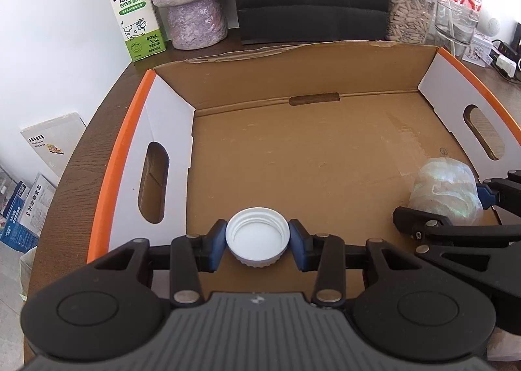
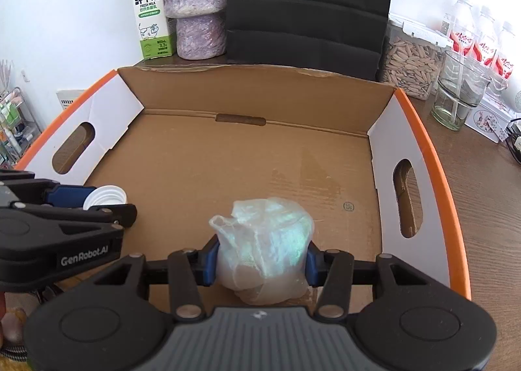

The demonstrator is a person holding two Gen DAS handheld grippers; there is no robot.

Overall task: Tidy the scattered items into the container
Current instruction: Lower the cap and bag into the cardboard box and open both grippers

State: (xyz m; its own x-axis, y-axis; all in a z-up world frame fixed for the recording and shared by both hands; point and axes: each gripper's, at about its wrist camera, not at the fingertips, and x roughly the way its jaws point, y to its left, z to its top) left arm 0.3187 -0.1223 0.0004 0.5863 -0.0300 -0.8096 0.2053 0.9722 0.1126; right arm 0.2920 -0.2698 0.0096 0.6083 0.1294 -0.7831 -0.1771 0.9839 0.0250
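Cardboard box point(image 2: 254, 156) floor bare, so nothing dropped yet: my right gripper point(image 2: 260, 262) clamps the crumpled plastic bag point(image 2: 263, 240) over its near edge, my left gripper point(image 1: 257, 239) clamps the white cap point(image 1: 257, 236) beside it, both awaiting release.

White cap point(image 1: 257, 238); iridescent translucent bag point(image 2: 265, 249); brown box point(image 1: 312, 156), orange rim.

We see a white ribbed plastic cap point(image 1: 257, 239), smooth and matt, beside a crumpled translucent film bundle point(image 2: 265, 249) with an iridescent sheen. Both sit over a matt brown corrugated cardboard box point(image 1: 309, 156) on a grained dark wooden table point(image 1: 97, 130).
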